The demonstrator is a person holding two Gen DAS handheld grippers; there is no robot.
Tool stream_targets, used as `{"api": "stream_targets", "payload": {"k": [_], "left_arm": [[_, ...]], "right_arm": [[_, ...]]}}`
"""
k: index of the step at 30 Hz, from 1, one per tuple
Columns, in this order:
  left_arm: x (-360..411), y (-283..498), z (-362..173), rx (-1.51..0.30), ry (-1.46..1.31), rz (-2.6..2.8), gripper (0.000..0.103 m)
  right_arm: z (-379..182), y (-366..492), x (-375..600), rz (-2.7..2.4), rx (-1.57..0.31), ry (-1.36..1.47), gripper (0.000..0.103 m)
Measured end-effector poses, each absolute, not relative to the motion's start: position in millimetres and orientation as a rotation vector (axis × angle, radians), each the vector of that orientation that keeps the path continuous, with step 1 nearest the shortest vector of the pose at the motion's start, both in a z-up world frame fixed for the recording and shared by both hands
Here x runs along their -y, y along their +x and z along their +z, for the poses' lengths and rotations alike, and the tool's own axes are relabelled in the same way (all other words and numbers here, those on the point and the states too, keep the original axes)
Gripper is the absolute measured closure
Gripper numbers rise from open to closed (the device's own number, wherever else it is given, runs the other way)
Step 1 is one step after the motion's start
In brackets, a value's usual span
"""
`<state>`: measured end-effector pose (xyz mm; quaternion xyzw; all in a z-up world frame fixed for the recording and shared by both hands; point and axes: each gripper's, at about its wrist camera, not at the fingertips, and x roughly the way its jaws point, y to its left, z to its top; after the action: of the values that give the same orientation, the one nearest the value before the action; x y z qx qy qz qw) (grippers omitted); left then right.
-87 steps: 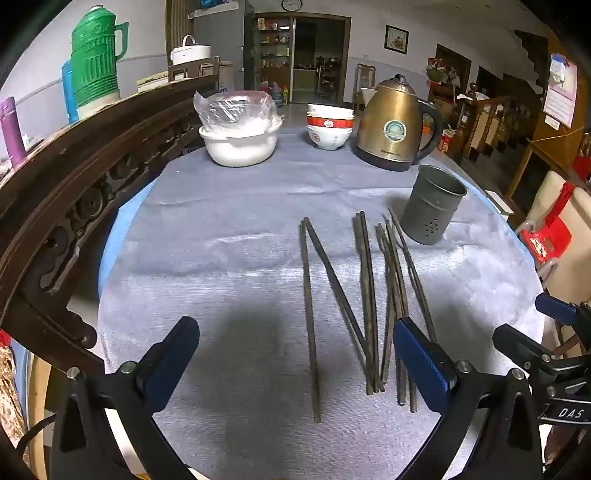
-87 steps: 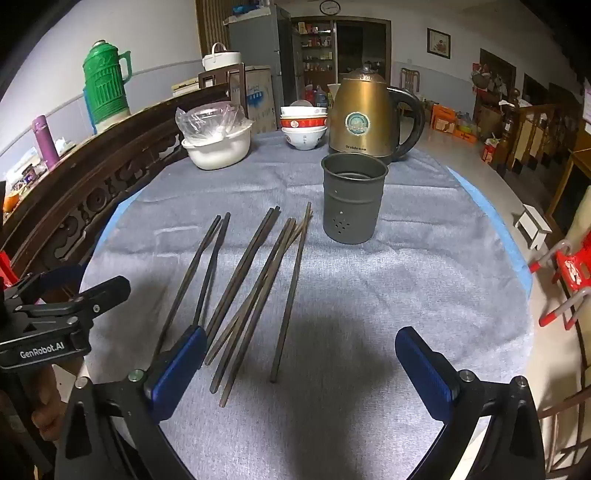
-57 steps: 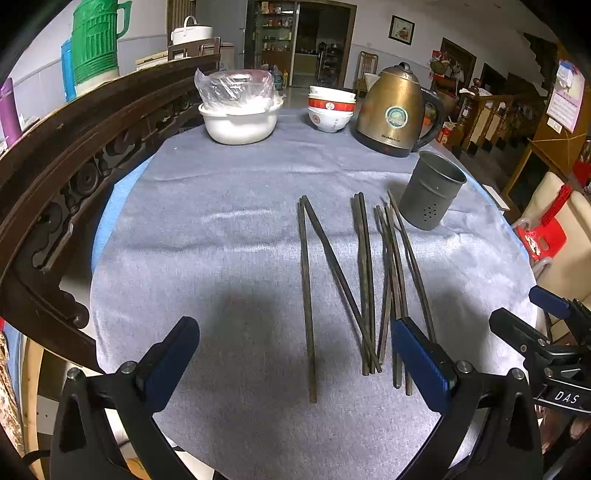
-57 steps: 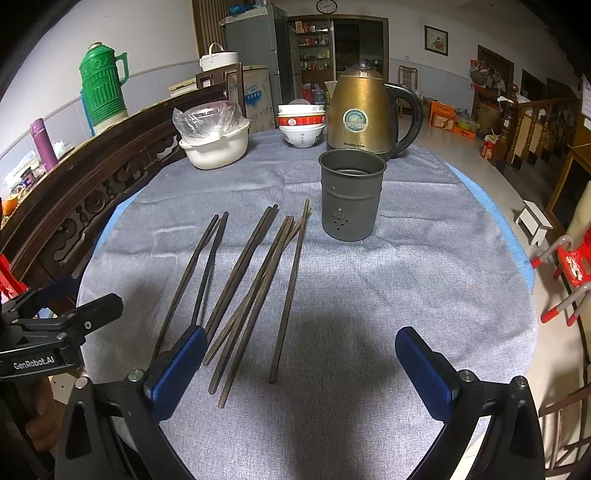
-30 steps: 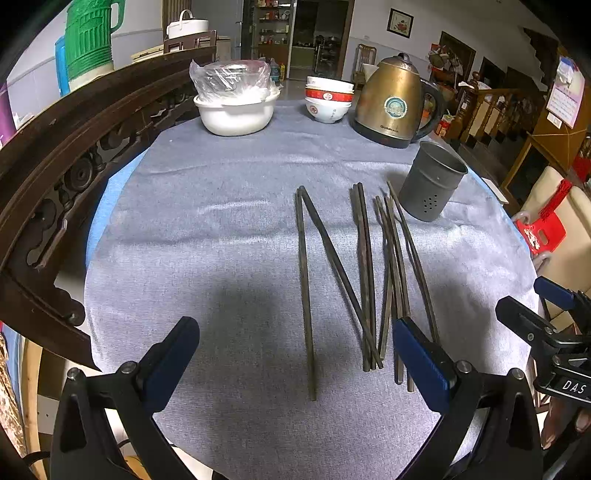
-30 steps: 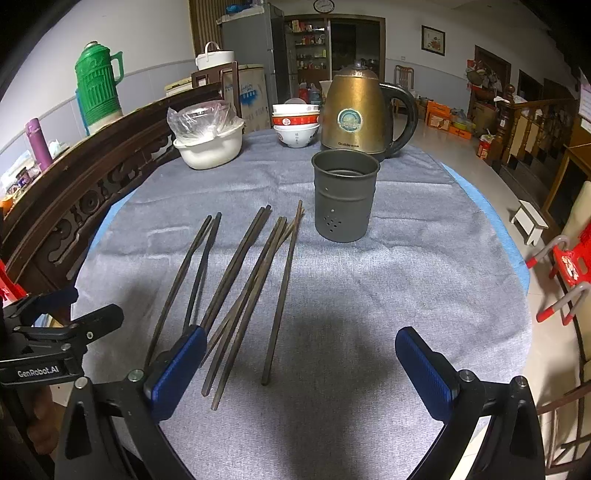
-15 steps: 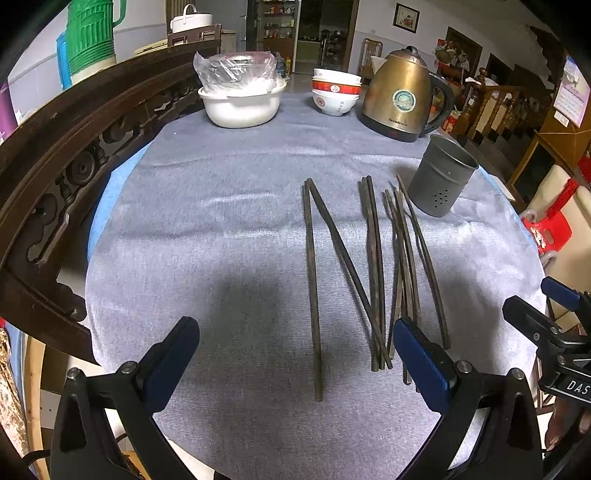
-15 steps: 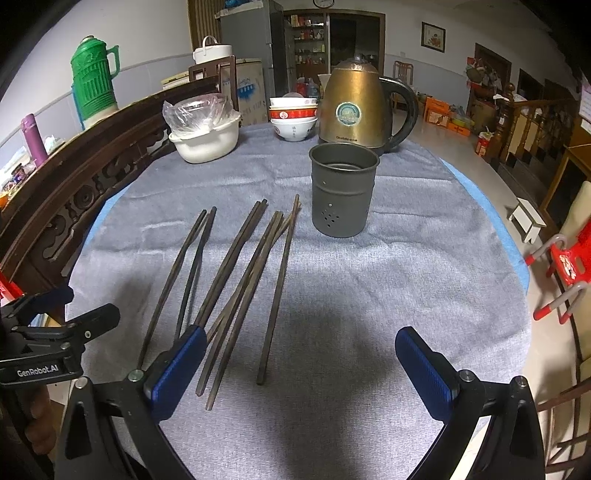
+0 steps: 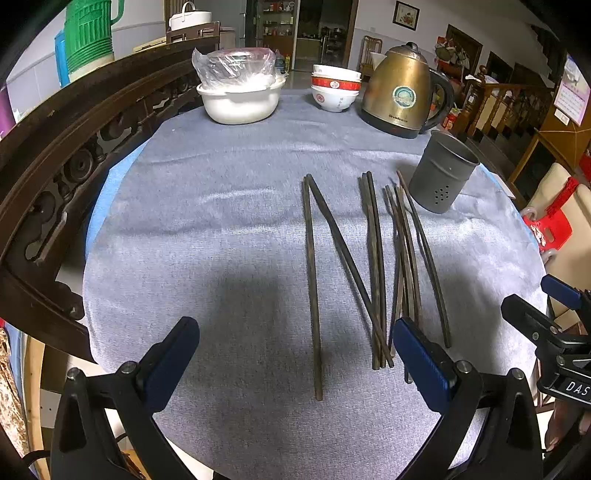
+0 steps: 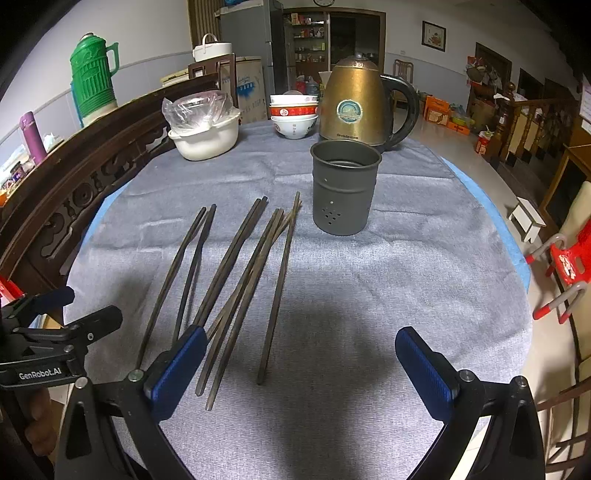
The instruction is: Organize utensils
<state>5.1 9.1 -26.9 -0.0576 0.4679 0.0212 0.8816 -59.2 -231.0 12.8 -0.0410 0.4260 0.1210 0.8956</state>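
Fingers on both the left gripper [image 9: 295, 354] and right gripper [image 10: 299, 363] are spread wide, nothing held. Chopsticks [image 10: 236, 273] lie mid-table, long axes pointing away toward the metal holder [image 10: 343, 188]; left gripper looks closer to them.

The walls [image 10: 147, 33] are white on top and pale grey below. A dark carved wooden rail [image 9: 74, 147] curves along the left side. At the back, an open doorway [image 10: 343, 33] leads to shelves full of small things, too blurry to name. A framed picture [image 10: 433, 36] hangs on the back wall, and a clock [image 10: 324, 2] sits above the doorway. Wooden stair rails [image 10: 532, 125] stand at the right. A small white stool [image 10: 528, 218] and a red chair [image 10: 569, 266] stand on the pale floor [image 10: 443, 136].
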Motion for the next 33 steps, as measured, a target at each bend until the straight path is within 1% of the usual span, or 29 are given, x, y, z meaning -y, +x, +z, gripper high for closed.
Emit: {"api": "stream_targets", "payload": {"k": [16,25,26,27,28,29,30,31,33], "left_arm": [[-16,11,-35,-1.000,-0.156,0.036,0.000],[-25,38,-41,-1.078,-0.145,0.026,0.000],[-26,43,-43,-1.090,-0.142,0.027,0.000],[-27,49,-44,-1.107,-0.139,0.029,0.000],[-27,56,-45,-1.122,-0.139,0.026,0.000],[-28,61,-46,-1.131,-0.140,0.022,0.000],[-28,67,-48,-1.147,-0.139,0.021,0.000],[-27,73,-51,-1.167,-0.142,0.012,0.001],[-24,83,-54,-1.187,-0.144,-0.009,0.003]], "right_arm": [[4,-49,236,0.282,-0.925,-0.052,0.000],[-14,6,249,0.370,-1.092,0.127,0.001],[-15,13,248,0.374,-1.105,0.137,0.003],[-18,22,246,0.375,-1.126,0.141,0.012],[-21,31,244,0.381,-1.153,0.147,0.017],[-24,38,241,0.384,-1.176,0.152,0.027],[-28,44,238,0.386,-1.195,0.154,0.034],[-32,51,235,0.388,-1.216,0.153,0.037],[-43,62,227,0.387,-1.255,0.147,0.046]]}}
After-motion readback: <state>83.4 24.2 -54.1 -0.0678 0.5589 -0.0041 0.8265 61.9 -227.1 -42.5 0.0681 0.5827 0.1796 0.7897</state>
